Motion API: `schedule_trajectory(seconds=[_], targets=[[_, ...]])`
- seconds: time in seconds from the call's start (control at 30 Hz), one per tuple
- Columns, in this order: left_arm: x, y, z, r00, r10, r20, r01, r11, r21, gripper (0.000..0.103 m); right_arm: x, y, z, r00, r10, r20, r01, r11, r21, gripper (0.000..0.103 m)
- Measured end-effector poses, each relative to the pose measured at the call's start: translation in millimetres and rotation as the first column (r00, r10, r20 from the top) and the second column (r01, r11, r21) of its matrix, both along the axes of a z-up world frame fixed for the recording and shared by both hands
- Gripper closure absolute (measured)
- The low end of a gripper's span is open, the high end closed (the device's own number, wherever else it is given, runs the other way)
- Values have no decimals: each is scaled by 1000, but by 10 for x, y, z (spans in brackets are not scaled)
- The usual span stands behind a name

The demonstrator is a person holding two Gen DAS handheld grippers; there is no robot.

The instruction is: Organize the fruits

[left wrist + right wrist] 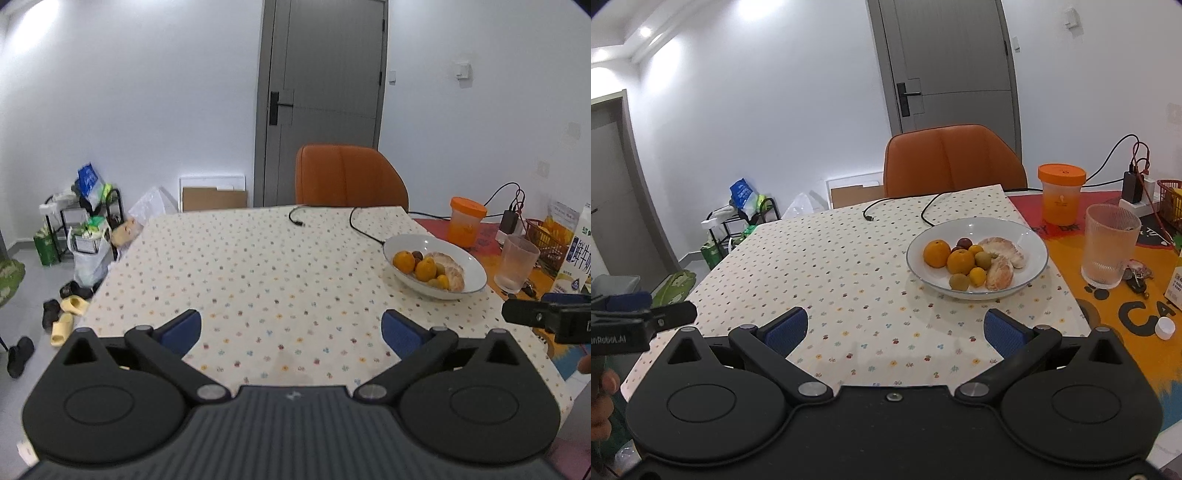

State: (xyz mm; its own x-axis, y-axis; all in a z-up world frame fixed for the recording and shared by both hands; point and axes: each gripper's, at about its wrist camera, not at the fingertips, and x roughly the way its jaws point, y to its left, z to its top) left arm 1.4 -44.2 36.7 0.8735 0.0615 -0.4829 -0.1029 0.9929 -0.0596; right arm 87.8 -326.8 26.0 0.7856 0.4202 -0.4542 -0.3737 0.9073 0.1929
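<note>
Hovering empty, both claws [291,330] [895,330] face the fruit bowl [1034,243].

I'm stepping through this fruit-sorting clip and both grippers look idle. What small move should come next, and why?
Probably ease the right hand-held gripper forward toward the white bowl. Its jaws stand open and empty over the dotted tablecloth, and all the fruit, such as the nearest orange, sits in that bowl, ahead and slightly right of it.

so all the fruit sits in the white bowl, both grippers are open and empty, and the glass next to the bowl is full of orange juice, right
Not quite. The glass beside the bowl looks empty and clear in the right wrist view; the orange drink is in the lidded cup behind it. The rest holds: fruit in the bowl, left gripper and right gripper open and empty.
</note>
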Motion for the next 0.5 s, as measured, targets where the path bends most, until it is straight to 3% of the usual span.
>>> schedule_trajectory(seconds=[0.2,0.5], targets=[[-35,-9,-105,999,-3,-42,3,1000,-11,0,-31,47,-50,999,32,-17,-32,999,-7,0],[-78,25,-151,999,7,-39,-7,1000,5,0,-57,123,-55,999,51,-10,-51,998,-24,0]])
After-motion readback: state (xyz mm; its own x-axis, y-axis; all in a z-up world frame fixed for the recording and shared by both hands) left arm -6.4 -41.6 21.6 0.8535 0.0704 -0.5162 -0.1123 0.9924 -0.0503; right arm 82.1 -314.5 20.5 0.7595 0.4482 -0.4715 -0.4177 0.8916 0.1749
